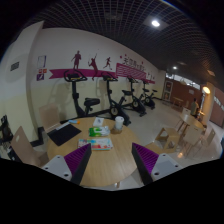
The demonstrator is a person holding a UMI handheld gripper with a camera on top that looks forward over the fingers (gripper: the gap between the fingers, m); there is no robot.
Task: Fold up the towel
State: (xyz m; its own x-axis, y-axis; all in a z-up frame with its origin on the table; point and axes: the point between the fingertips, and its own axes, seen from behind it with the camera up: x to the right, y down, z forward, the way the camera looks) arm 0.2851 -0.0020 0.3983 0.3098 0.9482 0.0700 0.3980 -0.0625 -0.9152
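Observation:
A dark flat cloth, the towel [65, 132], lies on the far left part of a round wooden table [112, 160], beyond my left finger. My gripper [110, 165] hovers above the near part of the table. Its fingers are wide apart, with the purple pads [76, 158] showing at either side. Only bare tabletop lies between them. The gripper is open and holds nothing.
A green and white box [98, 128], a flat white packet [100, 144] and a white cup [119, 123] sit mid-table beyond the fingers. Wooden chairs stand at the left [25, 150] and right [182, 135]. Exercise bikes [80, 100] line the far wall.

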